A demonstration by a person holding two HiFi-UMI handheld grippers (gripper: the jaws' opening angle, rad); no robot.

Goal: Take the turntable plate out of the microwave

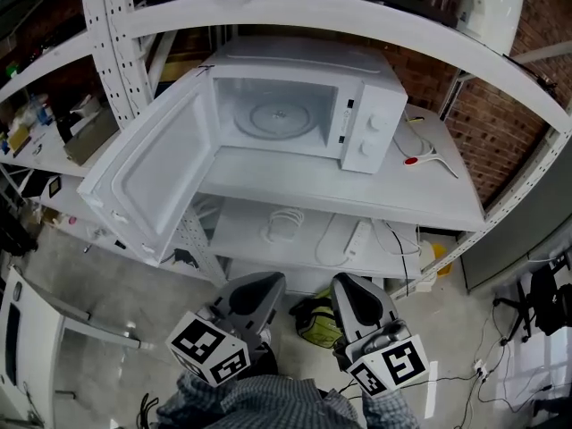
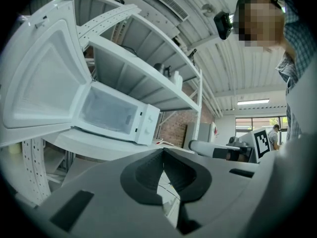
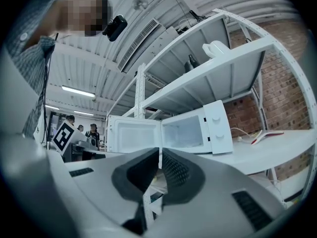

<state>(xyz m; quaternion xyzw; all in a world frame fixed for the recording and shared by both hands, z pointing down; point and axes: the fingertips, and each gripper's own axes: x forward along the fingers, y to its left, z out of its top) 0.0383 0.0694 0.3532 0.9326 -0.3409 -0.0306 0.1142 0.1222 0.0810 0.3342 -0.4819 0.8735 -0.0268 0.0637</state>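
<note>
Checked sleeves (image 1: 268,407) are filling the bottom edge of the head view. Just above them the two grippers are pointing up the frame toward the shelving: the left gripper (image 1: 257,281) is sitting left of centre and the right gripper (image 1: 351,284) beside it, the two not touching. Each one is holding its jaws closed tip to tip with nothing caught between them — the left and right gripper views are showing only open air beyond the tips. Higher, at the centre of the frame, the white microwave (image 1: 371,105) is sitting on the middle shelf (image 1: 357,199), its door (image 1: 147,181) hanging wide open toward the left. The glass turntable plate (image 1: 279,114) is lying flat on the cavity floor — well apart from both grippers.
</note>
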